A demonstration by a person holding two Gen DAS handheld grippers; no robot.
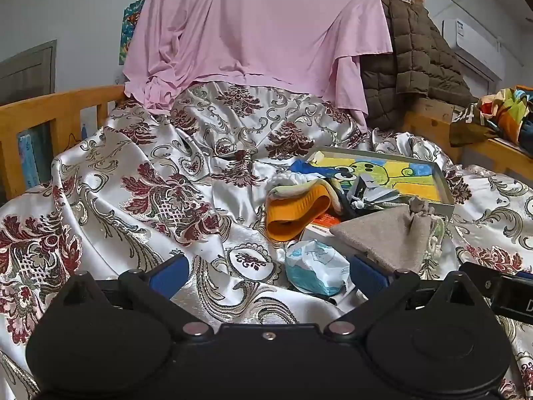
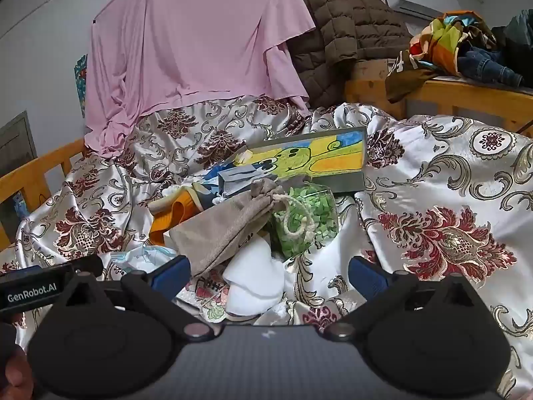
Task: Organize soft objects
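A heap of small things lies on a shiny floral bedspread point(image 1: 140, 180). In the left wrist view I see an orange knitted piece point(image 1: 296, 210), a grey drawstring pouch point(image 1: 386, 233) and a crumpled blue-and-white packet point(image 1: 314, 266). My left gripper point(image 1: 268, 276) is open, and the packet lies just ahead between its blue pads point(image 1: 170, 275). In the right wrist view the grey pouch point(image 2: 230, 226) rests against a clear bag of green bits point(image 2: 304, 223), with a white cloth point(image 2: 255, 276) below them. My right gripper point(image 2: 268, 275) stands open, the white cloth between its fingers, untouched.
A framed cartoon picture point(image 1: 389, 176) point(image 2: 316, 160) lies behind the heap. A pink sheet point(image 1: 260, 33) hangs at the back beside a brown quilted jacket point(image 1: 416, 56). Wooden bed rails point(image 1: 50, 113) run on the left; a wooden ledge point(image 2: 466, 90) on the right carries piled clothes point(image 2: 459, 43).
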